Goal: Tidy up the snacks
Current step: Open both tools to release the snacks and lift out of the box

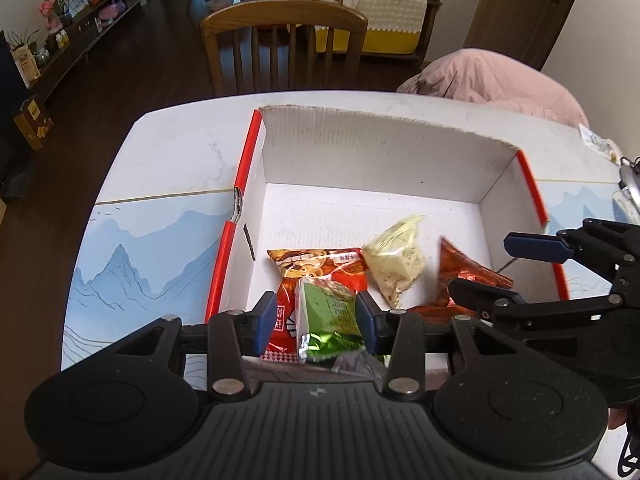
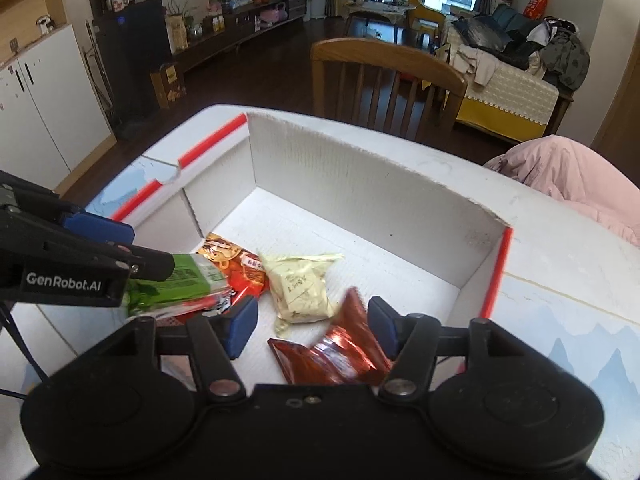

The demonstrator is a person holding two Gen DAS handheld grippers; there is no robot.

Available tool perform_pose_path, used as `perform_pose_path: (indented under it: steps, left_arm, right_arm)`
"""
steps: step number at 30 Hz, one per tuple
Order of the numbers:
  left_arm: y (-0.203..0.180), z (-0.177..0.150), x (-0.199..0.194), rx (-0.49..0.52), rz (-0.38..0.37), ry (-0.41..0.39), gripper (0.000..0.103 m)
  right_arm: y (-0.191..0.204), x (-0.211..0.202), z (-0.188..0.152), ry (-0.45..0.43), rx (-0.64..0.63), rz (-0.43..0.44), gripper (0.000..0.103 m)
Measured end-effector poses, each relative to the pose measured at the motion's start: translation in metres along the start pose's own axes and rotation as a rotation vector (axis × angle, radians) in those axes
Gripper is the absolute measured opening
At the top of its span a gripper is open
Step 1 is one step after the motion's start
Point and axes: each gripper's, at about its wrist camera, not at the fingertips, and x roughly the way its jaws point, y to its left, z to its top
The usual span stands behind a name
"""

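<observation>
Snacks in light, crinkly, slippery wrappers want a mid-body pinch: left gripper (image 1: 316, 316) jaws clamp the green packet (image 1: 330, 312), right gripper (image 2: 312, 326) jaws stand apart around the brown-red packet (image 2: 340, 344), gripping nothing.

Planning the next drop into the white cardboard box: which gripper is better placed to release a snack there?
Left. The left gripper grips the green foil snack packet above the white cardboard box; the right gripper appears open, the copper-red foil packet blurred between its pads.

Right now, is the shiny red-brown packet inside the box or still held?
Inside the box: the red-brown packet lies blurred on its floor, between the right gripper's parted pads, neither pressing it.
</observation>
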Motion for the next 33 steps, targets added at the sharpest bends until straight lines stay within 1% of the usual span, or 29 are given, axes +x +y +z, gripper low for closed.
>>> perform_pose_path:
  steps: [9, 10, 11, 13, 16, 20, 22, 23, 24, 26, 30, 32, 33]
  left_arm:
    - [-0.001, -0.016, -0.041, 0.004, -0.029, -0.074, 0.045]
    - [-0.002, -0.019, -0.046, 0.007, -0.029, -0.084, 0.045]
    - [-0.001, -0.021, -0.051, 0.010, -0.032, -0.093, 0.045]
    - [-0.001, -0.026, -0.061, 0.014, -0.043, -0.108, 0.047]
    - [0.000, -0.034, -0.075, 0.020, -0.052, -0.136, 0.053]
    - [0.002, -0.046, -0.093, 0.028, -0.072, -0.167, 0.053]
    - [0.003, -0.051, -0.101, 0.030, -0.079, -0.182, 0.059]
    - [0.003, -0.054, -0.106, 0.032, -0.084, -0.191, 0.060]
    - [0.004, -0.057, -0.110, 0.034, -0.090, -0.198, 0.060]
    - [0.005, -0.063, -0.116, 0.038, -0.102, -0.205, 0.060]
    - [0.010, -0.078, -0.130, 0.040, -0.120, -0.224, 0.061]
    - [0.013, -0.085, -0.137, 0.039, -0.128, -0.238, 0.068]
    - [0.014, -0.089, -0.140, 0.035, -0.133, -0.247, 0.075]
  right_arm:
    - [0.012, -0.046, -0.010, -0.066, 0.030, 0.010, 0.063]
    - [0.014, -0.051, -0.012, -0.076, 0.032, 0.009, 0.066]
    - [0.016, -0.056, -0.013, -0.087, 0.033, 0.006, 0.072]
    - [0.021, -0.066, -0.017, -0.110, 0.038, 0.007, 0.080]
    - [0.029, -0.079, -0.021, -0.131, 0.040, 0.008, 0.080]
    - [0.037, -0.095, -0.027, -0.158, 0.045, 0.010, 0.083]
    - [0.040, -0.103, -0.031, -0.173, 0.053, 0.011, 0.086]
    - [0.042, -0.106, -0.032, -0.176, 0.057, 0.015, 0.087]
    - [0.044, -0.110, -0.034, -0.182, 0.061, 0.020, 0.088]
    - [0.046, -0.117, -0.038, -0.199, 0.064, 0.016, 0.096]
    - [0.054, -0.129, -0.046, -0.228, 0.064, 0.022, 0.098]
    - [0.058, -0.134, -0.053, -0.241, 0.071, 0.021, 0.102]
    - [0.059, -0.136, -0.056, -0.246, 0.074, 0.028, 0.102]
